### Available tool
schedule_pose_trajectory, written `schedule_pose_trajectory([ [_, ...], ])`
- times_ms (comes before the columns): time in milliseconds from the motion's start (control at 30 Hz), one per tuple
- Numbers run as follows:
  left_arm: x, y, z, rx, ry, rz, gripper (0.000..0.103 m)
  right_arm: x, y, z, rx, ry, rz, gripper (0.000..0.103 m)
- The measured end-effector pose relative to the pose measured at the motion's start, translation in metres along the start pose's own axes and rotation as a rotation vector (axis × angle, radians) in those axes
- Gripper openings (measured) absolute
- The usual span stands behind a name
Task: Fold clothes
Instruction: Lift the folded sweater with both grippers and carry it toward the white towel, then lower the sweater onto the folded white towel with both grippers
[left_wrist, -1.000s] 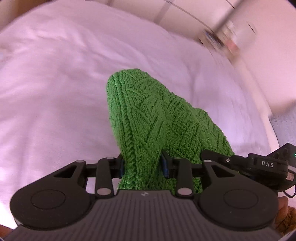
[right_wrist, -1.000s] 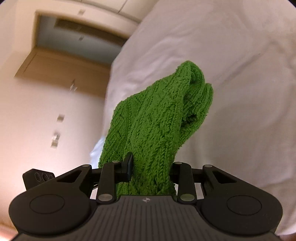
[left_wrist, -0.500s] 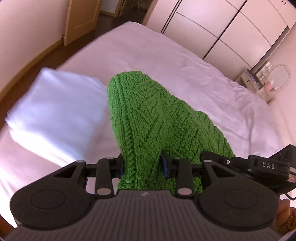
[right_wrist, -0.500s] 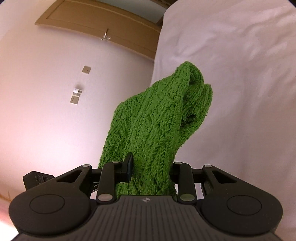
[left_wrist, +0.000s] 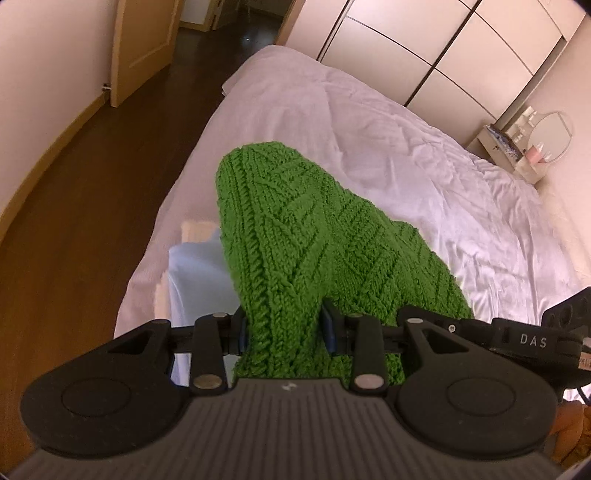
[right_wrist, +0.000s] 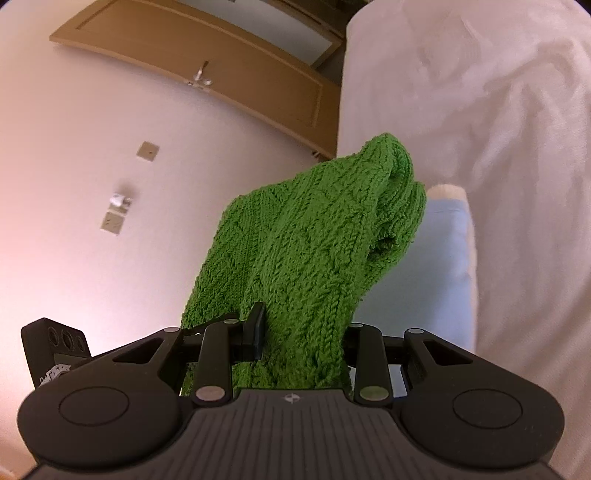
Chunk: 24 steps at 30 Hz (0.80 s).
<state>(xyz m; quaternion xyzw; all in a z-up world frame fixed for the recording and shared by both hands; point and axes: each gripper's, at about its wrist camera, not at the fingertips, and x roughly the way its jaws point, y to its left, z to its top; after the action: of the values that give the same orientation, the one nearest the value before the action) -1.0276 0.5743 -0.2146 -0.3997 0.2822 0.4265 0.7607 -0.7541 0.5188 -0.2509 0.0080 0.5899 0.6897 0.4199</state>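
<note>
The left claw (left_wrist: 284, 328) is clenched on a green knitted garment (left_wrist: 306, 236), its two fingers pressing a thick bunch of the fabric from either side. The knit rises from the grip and hangs up in front of the camera, clear of the bed (left_wrist: 388, 140), which lies below with a rumpled white sheet. Under the raised knit, near the bed's edge, lies a light blue folded cloth (left_wrist: 195, 273). A dark wooden floor (left_wrist: 85, 206) runs along the left of the bed, a wooden door (left_wrist: 144, 40) stands beyond it, and white wardrobe panels (left_wrist: 436, 48) line the far wall. A small stand with a round mirror (left_wrist: 554, 136) sits at the far right.

The right claw (right_wrist: 303, 343) is likewise closed on the same green knitted garment (right_wrist: 306, 240), another bunch of it squeezed between the fingers, the fabric bulging upward and folding over at its top. Behind it in the right wrist view the light blue cloth (right_wrist: 443, 266) lies on the white bed (right_wrist: 498, 110), with a pale wall (right_wrist: 92, 129) and the door (right_wrist: 229, 62) to the left
</note>
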Motion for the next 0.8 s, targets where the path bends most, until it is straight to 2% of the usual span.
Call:
schedule_pose_trajectory([
  [100,0.03,0.025,-0.005,-0.009,0.031,0.004,0.036,0.024,-0.011,-0.005,-0.023,-0.007,-0.038,0.031],
  [167,0.045,0.042,-0.011,-0.025,0.06,0.022,0.044,0.04,-0.023,-0.012,-0.021,0.024,-0.102,0.036],
  [233,0.046,0.05,-0.012,-0.05,0.056,0.014,0.048,0.051,-0.029,-0.018,-0.055,0.059,-0.166,0.048],
  [300,0.037,0.047,-0.011,-0.04,0.053,0.035,0.049,0.05,-0.028,-0.02,-0.094,0.073,-0.205,0.058],
  [367,0.023,0.037,-0.011,-0.013,0.032,0.094,0.047,0.043,-0.023,-0.018,-0.126,0.081,-0.222,0.061],
  [400,0.013,0.032,-0.01,-0.003,0.014,0.129,0.042,0.037,-0.02,-0.017,-0.155,0.082,-0.241,0.063],
  [467,-0.01,0.019,-0.014,0.015,-0.017,0.185,0.034,0.02,-0.012,-0.017,-0.231,0.078,-0.277,0.063],
  [533,-0.031,0.003,-0.024,0.031,-0.037,0.172,0.024,0.011,0.001,-0.024,-0.333,0.065,-0.271,0.063],
  [600,-0.05,-0.014,-0.036,0.051,-0.055,0.158,0.023,0.002,0.015,-0.033,-0.437,0.052,-0.263,0.061],
  [633,-0.053,-0.022,-0.043,0.074,-0.057,0.152,0.023,-0.002,0.022,-0.037,-0.49,0.046,-0.259,0.056],
  [700,-0.043,-0.029,-0.055,0.112,-0.021,0.175,0.023,-0.011,0.036,-0.045,-0.594,0.032,-0.249,0.053],
  [800,-0.024,-0.03,-0.075,0.149,0.042,0.217,0.017,0.013,0.041,-0.075,-0.703,0.105,-0.263,0.046],
])
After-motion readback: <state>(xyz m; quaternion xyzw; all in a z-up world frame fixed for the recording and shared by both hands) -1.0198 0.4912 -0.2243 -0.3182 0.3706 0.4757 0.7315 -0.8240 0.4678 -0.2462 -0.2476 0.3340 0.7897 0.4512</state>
